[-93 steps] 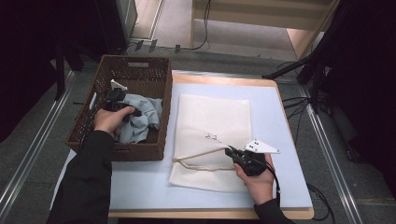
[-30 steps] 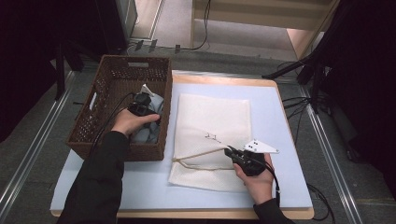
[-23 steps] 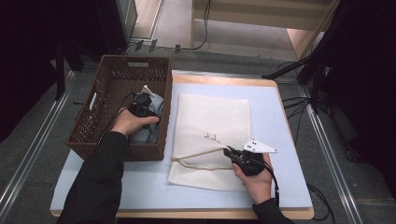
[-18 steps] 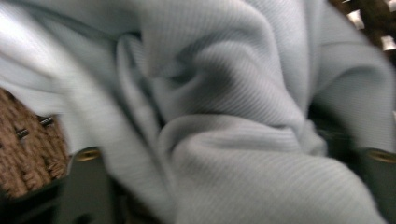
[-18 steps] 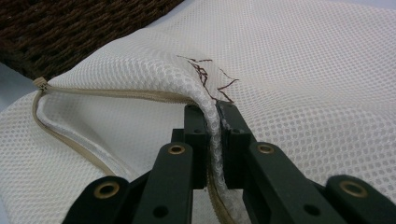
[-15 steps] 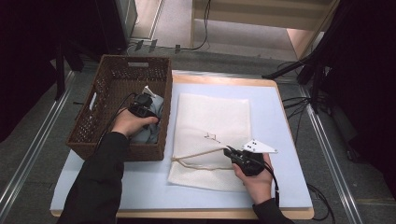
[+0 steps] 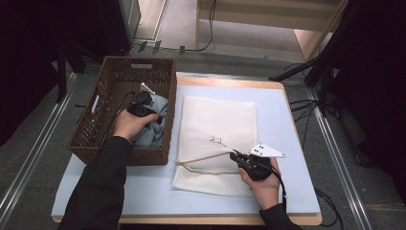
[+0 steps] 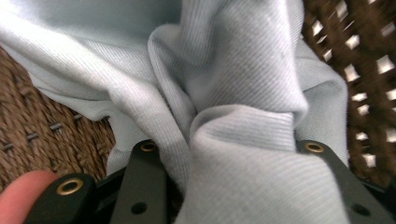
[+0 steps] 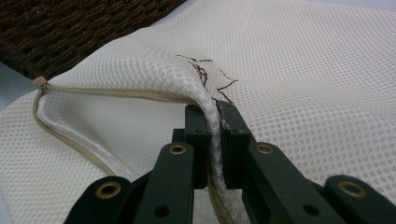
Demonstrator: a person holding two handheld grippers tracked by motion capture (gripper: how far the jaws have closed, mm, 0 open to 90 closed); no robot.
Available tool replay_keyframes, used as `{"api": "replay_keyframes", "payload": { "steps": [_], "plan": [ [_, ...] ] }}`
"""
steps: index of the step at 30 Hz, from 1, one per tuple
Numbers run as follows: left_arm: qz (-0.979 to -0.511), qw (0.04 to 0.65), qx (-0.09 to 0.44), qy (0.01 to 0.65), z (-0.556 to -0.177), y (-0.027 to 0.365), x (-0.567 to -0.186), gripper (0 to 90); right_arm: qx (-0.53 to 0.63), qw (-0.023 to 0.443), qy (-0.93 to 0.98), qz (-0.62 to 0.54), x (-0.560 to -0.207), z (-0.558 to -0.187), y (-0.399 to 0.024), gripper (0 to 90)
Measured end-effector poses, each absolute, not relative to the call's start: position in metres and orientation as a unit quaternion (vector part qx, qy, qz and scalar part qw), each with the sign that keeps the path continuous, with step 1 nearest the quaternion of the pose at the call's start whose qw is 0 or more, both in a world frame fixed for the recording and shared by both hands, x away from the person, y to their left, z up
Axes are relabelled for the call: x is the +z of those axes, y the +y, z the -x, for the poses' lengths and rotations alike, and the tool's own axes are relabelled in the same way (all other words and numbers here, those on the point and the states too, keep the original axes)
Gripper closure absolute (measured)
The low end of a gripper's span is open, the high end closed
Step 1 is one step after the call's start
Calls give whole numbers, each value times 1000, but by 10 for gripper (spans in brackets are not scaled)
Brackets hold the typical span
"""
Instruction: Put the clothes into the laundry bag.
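Jaws of the left gripper (image 8: 233, 186), just closing, bunch light-blue cloth (image 8: 243, 84); right gripper (image 9: 211, 116) pinches mesh bag (image 9: 303, 93).

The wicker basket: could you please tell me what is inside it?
A light blue cloth lies bunched in the wicker basket, with the left gripper closing on a fold. Whatever lies beneath the cloth is covered.

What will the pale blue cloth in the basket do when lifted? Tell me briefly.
Probably floppy: the pale blue cloth bunches in soft folds between the left hand-held gripper jaws, which have just been closing. Likely light, and may drag against the wicker basket wall it lies against.
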State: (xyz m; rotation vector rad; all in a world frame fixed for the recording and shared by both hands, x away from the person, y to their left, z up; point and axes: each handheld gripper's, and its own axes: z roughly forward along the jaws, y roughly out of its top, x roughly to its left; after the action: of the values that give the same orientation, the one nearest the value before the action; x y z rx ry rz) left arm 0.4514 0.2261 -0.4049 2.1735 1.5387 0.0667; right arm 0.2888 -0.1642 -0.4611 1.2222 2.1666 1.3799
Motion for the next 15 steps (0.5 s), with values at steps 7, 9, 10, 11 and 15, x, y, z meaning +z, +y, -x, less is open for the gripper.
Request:
{"api": "replay_keyframes", "payload": {
  "steps": [7, 9, 10, 11, 15],
  "plan": [
    [-774, 278, 61, 566, -443, 229, -391, 639, 479, 149, 754, -424, -461, -289, -164, 848],
    [-764, 292, 73, 571, -440, 229, -386, 636, 480, 149, 753, -425, -461, -289, -164, 849],
    [-759, 302, 76, 571, -438, 230, -384, 637, 479, 149, 754, -424, -461, -289, -164, 849],
    [-756, 308, 81, 572, -436, 230, -381, 636, 479, 149, 754, -424, -461, -289, -164, 850],
    [-744, 333, 96, 571, -425, 229, -368, 637, 479, 150, 754, -424, -461, -288, -164, 850]
  ]
}}
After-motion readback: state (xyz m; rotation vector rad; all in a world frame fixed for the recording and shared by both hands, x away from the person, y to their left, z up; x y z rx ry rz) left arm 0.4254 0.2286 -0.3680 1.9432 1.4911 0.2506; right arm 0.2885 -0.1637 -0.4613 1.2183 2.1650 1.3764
